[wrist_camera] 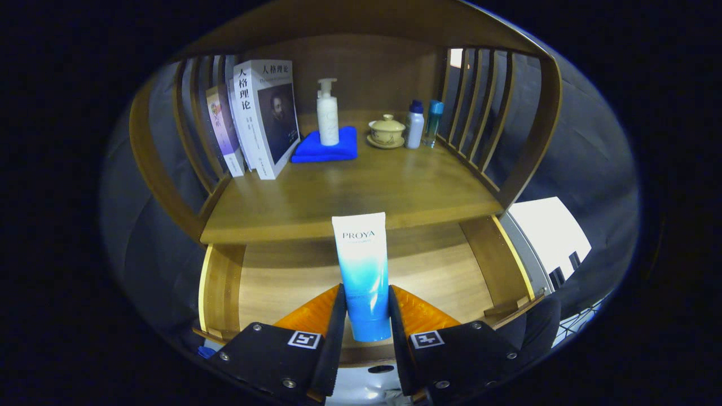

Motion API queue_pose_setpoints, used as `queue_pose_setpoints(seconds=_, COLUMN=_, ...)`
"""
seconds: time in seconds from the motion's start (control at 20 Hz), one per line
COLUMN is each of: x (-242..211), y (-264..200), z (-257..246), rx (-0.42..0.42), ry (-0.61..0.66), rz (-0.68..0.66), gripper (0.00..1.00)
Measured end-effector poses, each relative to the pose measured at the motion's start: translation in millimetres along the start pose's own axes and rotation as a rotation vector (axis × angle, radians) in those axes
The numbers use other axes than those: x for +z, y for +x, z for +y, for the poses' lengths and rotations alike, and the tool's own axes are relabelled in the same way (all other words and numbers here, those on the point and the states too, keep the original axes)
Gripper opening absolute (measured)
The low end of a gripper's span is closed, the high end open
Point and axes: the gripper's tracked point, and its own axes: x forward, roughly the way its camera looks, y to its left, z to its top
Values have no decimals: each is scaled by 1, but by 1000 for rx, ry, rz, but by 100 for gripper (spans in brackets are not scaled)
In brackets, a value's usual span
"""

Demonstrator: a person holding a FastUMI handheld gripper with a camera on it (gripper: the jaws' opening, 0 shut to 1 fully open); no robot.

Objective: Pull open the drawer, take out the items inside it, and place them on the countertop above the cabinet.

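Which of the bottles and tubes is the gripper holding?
The white-to-blue plastic tube, clamped between the gripper fingers over the open drawer. The white pump bottle and two small bottles stand far back on the countertop.

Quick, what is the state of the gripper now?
Gripper: shut on the tube, both fingers pressing its sides, held above the open drawer.

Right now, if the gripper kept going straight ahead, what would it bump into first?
The gripper is shut on the tube. Straight ahead, the tube's top would probably meet the countertop front edge first, though depth is hard to judge.
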Motion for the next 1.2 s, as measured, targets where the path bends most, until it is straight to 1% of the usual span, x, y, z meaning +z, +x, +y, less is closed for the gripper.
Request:
queue_pose_setpoints(seconds=0.15, x=21, y=14, z=5, rx=19, ry=3, rz=-31, gripper=44)
queue_pose_setpoints(seconds=0.4, x=48, y=49, z=15, rx=50, ry=-46, rz=-62, gripper=44)
queue_pose_setpoints(seconds=0.75, x=78, y=101, z=20, rx=61, ry=-81, rz=-80, gripper=43)
queue_pose_setpoints(seconds=1.0, x=91, y=133, z=10, rx=46, ry=-122, rz=-81, gripper=43)
queue_pose_setpoints(seconds=1.2, x=97, y=155, z=9, rx=63, ry=-123, rz=-83, gripper=45)
